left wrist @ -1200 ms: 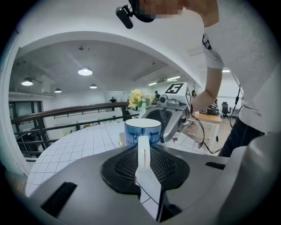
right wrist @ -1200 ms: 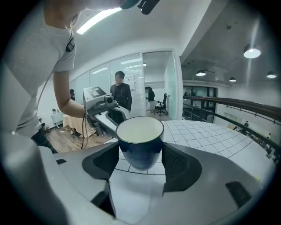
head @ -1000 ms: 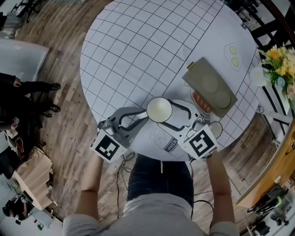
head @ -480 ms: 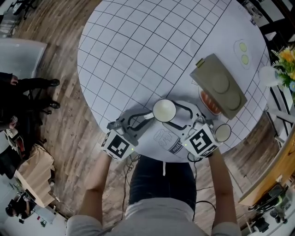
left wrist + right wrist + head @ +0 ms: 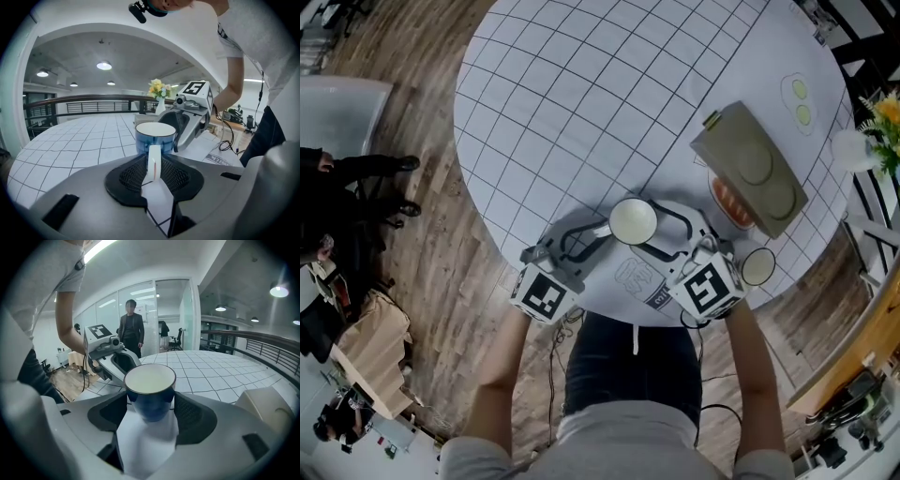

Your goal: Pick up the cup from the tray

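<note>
Head view: person stands at the near edge of the round grid-cloth table [image 5: 581, 94]. Both bare forearms reach forward and converge over that edge, left forearm [image 5: 502, 361] angled inward, right forearm [image 5: 748, 361] likewise. Both tools slope downward toward the tabletop.

Cup [image 5: 633, 221], blue outside and white inside, is upright and sits between the two tools near the near edge, over a printed patch on the cloth. Cannot tell whether its base touches the cloth.

Left gripper [image 5: 602, 232]: comes in from the left. Its jaws have just been opening slightly. The cup's white handle [image 5: 153, 161] stands between them, with the mesh pads close against both its sides.

Right gripper [image 5: 650, 230]: comes in from the right, jaws clamped on the cup's blue body, one pad on each side.

Tray [image 5: 750, 169], olive-grey, lies toward the table's right edge, apart from the cup.
</note>
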Demonstrator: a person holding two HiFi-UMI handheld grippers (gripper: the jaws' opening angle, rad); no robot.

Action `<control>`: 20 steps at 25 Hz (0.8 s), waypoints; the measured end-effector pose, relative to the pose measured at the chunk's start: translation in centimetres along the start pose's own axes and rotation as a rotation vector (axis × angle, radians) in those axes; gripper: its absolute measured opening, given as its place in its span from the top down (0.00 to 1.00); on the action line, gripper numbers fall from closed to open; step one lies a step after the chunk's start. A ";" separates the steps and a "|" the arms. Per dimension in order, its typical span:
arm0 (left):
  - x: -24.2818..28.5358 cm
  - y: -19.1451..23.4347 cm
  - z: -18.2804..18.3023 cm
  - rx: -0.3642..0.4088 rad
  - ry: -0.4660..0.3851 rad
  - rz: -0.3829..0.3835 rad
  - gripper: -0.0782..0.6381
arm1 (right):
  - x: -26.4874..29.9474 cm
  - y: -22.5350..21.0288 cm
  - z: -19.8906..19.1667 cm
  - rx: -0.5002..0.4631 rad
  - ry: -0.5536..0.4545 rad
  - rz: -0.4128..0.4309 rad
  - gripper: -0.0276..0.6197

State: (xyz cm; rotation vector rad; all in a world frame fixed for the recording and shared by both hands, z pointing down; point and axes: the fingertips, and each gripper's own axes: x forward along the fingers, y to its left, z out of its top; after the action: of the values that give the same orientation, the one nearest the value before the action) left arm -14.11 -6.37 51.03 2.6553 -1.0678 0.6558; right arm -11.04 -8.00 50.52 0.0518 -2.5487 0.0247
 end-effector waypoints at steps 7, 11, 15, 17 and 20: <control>-1.6 1.4 1.9 -0.013 -0.073 0.019 0.57 | -1.3 0.4 1.0 0.052 -0.064 0.015 0.53; -4.3 2.9 4.5 -0.134 -0.169 0.114 0.56 | -4.2 -0.2 4.0 0.116 -0.187 -0.054 0.53; -7.2 4.2 9.9 -0.220 -0.314 0.224 0.63 | -9.9 -3.1 8.7 0.354 -0.476 -0.265 0.54; -7.2 4.2 12.8 -0.192 -0.363 0.252 0.73 | -12.6 -4.0 9.2 0.418 -0.544 -0.371 0.76; -5.5 3.0 16.7 -0.180 -0.412 0.254 0.85 | -15.2 -4.6 9.5 0.489 -0.610 -0.491 0.92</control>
State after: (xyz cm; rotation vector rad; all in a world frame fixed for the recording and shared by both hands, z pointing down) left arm -14.26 -11.01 33.79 2.5768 -1.5083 0.0370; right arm -3.56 -12.41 34.18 1.0051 -2.9817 0.5067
